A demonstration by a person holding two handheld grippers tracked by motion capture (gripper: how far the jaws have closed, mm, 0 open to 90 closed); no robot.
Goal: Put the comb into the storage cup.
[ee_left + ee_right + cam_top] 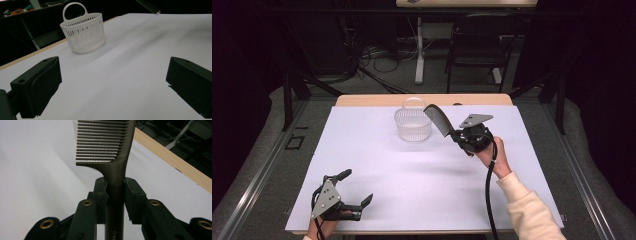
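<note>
A dark comb (pixel 438 119) juts up and to the left from my right gripper (pixel 458 135), which is shut on its handle at the table's right middle. In the right gripper view the two jaws pinch the comb (pixel 113 157) handle, teeth pointing left, with the right gripper (pixel 115 195) raised above the white sheet. The comb's tip hangs just right of a white slatted plastic basket (pixel 412 124) with a hoop handle, standing at the back centre. My left gripper (pixel 358 189) rests open at the front left; the left gripper view shows the basket (pixel 83 32) far ahead between its spread jaws.
A white sheet (pixel 377 165) covers the table, with a wooden strip (pixel 362 100) along the far edge. Beyond the table stand a dark chair (pixel 477 45), a white table leg (pixel 419 50) and floor cables. A cable trails from the right gripper along the person's sleeve (pixel 527 210).
</note>
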